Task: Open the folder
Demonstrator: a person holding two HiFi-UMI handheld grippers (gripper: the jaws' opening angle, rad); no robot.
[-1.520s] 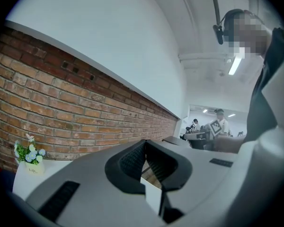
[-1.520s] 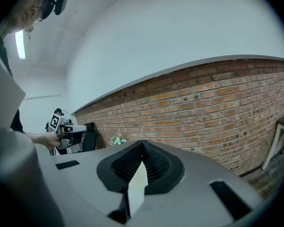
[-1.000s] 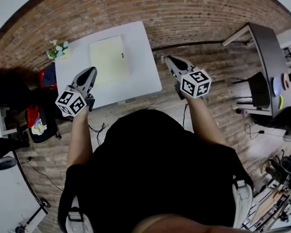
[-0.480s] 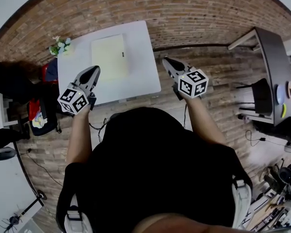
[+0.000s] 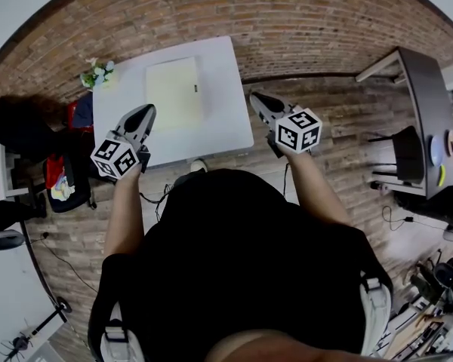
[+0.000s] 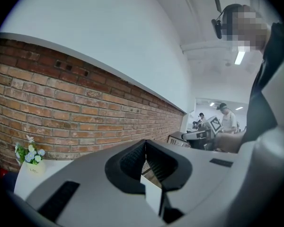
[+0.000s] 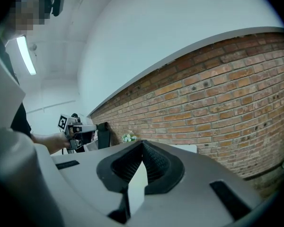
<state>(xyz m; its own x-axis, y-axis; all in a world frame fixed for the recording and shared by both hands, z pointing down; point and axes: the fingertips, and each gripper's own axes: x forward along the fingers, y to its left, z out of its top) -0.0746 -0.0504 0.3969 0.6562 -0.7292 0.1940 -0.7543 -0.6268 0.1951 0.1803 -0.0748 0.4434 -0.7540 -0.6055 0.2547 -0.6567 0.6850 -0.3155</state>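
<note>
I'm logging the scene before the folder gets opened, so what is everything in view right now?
folder: one, pale yellow, lying flat mid-table.
table: one, white, ahead of the person.
flowers: one small bunch, white and green, table's far left corner.
desk: one, dark grey, far right.
bags: several, black and red, on the floor left of the table.
left gripper: one, grey, shut, empty, seen over the table's left part.
right gripper: one, grey, shut, empty, by the table's right edge.

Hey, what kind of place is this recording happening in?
Most likely a recording lab or workshop room, not a home: a white table by a brick wall, cables and stands on the floor, and other people standing in the background.
</note>
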